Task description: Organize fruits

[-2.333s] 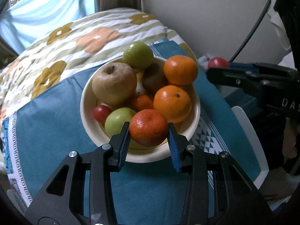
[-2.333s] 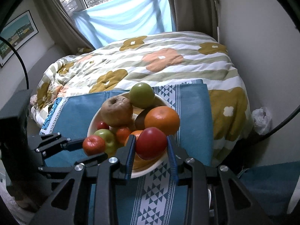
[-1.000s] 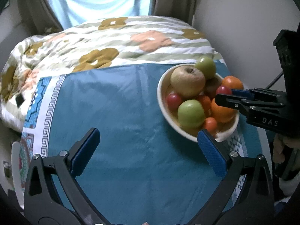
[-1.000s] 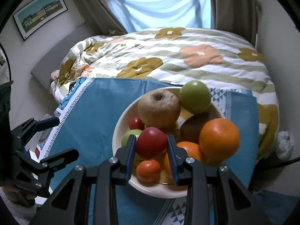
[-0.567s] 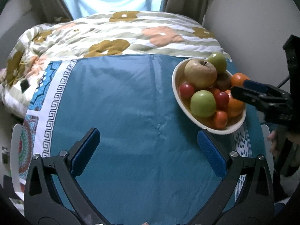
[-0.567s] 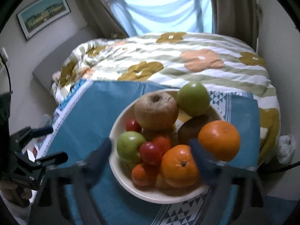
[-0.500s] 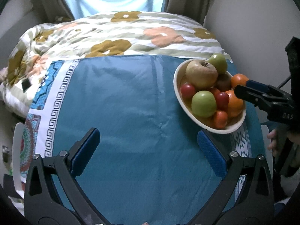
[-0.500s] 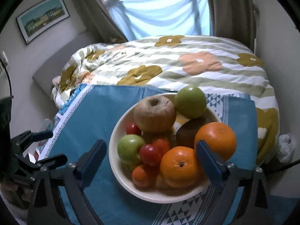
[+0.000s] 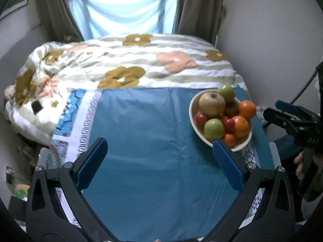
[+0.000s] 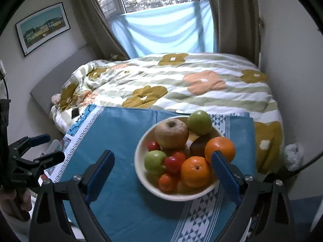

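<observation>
Both of your grippers stood wide apart and empty: left gripper (image 9: 159,154), right gripper (image 10: 162,164). Your fruit sat heaped in the cream bowl (image 10: 141,179) on the blue tablecloth (image 9: 141,141). No lettering was legible.

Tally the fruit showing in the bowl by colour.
green fruits: 2
big orange fruits: 2
small orange-red fruits: 2
red fruits: 2
brown fruits: 2
Total showing in the bowl: 10; any underneath are hidden.
</observation>
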`<state>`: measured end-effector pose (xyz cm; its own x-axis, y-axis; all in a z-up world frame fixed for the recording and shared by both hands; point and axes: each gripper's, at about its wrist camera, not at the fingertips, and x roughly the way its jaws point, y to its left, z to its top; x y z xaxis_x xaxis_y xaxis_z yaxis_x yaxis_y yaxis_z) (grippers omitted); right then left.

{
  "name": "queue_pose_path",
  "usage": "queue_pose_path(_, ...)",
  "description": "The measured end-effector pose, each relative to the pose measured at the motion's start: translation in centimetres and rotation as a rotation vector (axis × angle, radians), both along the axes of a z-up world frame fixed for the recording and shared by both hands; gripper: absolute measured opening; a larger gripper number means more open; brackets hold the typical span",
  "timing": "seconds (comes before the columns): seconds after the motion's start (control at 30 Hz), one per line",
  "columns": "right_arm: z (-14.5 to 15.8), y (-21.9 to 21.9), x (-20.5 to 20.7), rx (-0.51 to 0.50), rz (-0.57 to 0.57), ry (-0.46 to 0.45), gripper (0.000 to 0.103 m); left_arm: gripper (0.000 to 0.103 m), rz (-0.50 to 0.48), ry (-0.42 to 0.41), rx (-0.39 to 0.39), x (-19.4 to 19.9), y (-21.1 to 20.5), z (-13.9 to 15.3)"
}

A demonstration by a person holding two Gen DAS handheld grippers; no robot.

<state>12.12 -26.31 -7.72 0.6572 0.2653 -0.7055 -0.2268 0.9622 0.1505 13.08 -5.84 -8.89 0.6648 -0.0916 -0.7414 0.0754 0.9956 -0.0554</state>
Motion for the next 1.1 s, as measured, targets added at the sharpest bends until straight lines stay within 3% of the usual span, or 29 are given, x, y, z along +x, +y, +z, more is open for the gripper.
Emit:
queue_pose_path(0.33,4.3,4.7,-6.4,-0.028,-0.105,-0.040,0.096,0.103,0.026,-0.091,0.020,-5.1,3.8,4.5)
queue_pose_path(0.43,4.7,5.7,-8.0,-0.030,-0.145,-0.043,0.103,0.103,0.035,-0.109,0.021,-6.8,4.9,5.2)
queue_pose_path(0.8,5.2,8.3,-12.2,-0.055,-0.258,-0.060,0.103,0.103,0.055,-0.197,0.030,-11.5,7.1,6.2)
queue_pose_path(1.1,5.8,9.6,-13.2,-0.091,-0.271,-0.102,0.103,0.103,0.025,-0.220,0.039,-12.3,7.5,6.4)
